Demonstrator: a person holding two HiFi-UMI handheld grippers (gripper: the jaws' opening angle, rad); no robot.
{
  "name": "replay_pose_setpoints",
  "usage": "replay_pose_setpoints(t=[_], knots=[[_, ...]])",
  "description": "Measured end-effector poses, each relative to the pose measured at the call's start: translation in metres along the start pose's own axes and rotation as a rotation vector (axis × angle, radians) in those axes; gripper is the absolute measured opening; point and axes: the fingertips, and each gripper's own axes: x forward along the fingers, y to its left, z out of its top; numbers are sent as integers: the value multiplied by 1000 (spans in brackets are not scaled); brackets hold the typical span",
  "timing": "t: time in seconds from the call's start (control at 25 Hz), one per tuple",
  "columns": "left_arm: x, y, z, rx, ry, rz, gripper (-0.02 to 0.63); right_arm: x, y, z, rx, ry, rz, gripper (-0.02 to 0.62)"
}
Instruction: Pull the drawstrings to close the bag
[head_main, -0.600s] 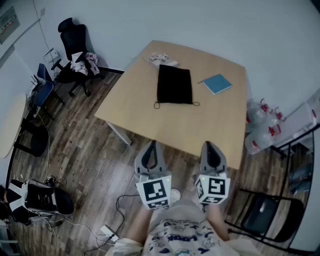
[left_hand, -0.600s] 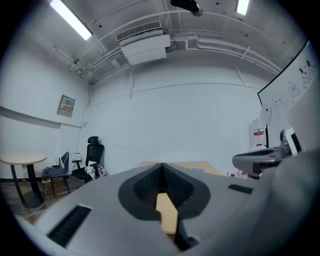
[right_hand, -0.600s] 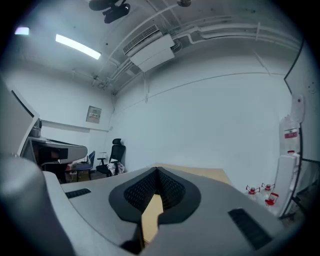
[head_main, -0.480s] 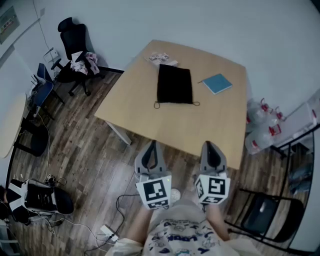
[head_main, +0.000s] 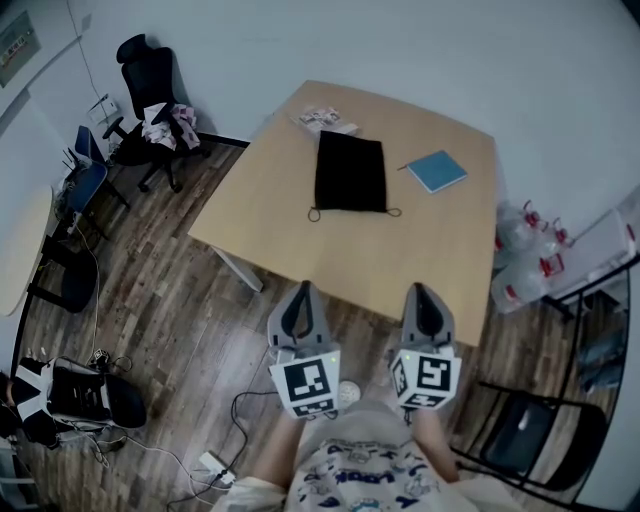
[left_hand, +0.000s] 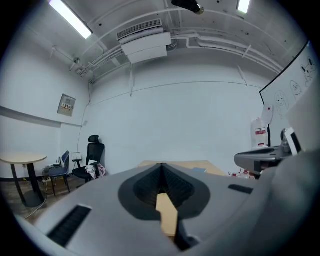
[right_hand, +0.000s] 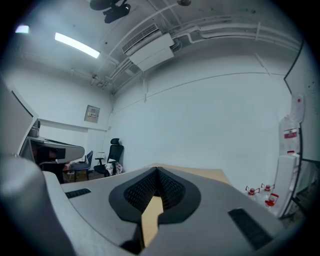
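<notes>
**Grippers Held Short of the Bag, Drawstrings Untouched**

Nearest the camera, above the person's printed shirt (head_main: 360, 475), the left gripper (head_main: 303, 292) and the right gripper (head_main: 424, 292) hung side by side over the wooden floor (head_main: 200, 300), just short of the near edge of the surface (head_main: 420, 260); each gripper view showed its fingers (left_hand: 147, 187) pressed together with nothing between them, only a sliver of the pale surface visible beyond. Farther off, well apart from both grippers, the black bag (head_main: 350, 172) lay flat on the surface with its mouth toward the person; the drawstrings (head_main: 314, 212) trailed in small loops at the two near corners. Beside the bag lay a blue notebook (head_main: 437, 170), a small packet (head_main: 325, 118) sat at the far edge, and an office chair (head_main: 150, 80) stood against the wall. Over the preceding half second almost nothing had changed: the grippers had kept their place and the bag had not been touched; the task appeared not to have begun, with the reach to the loops yet to come.
</notes>
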Motion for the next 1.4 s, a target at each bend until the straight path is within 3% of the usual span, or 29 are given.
replay_pose_setpoints(t=[0.72, 1.12, 1.4], knots=[[60, 9, -24, -3, 75, 40, -3, 66, -24, -31, 17, 78, 14, 0], [177, 31, -39, -8, 132, -15, -3, 171, -46, -52, 26, 140, -20, 2], [267, 44, -65, 16, 258, -103, -3, 239, -58, -78, 33, 265, -67, 2]])
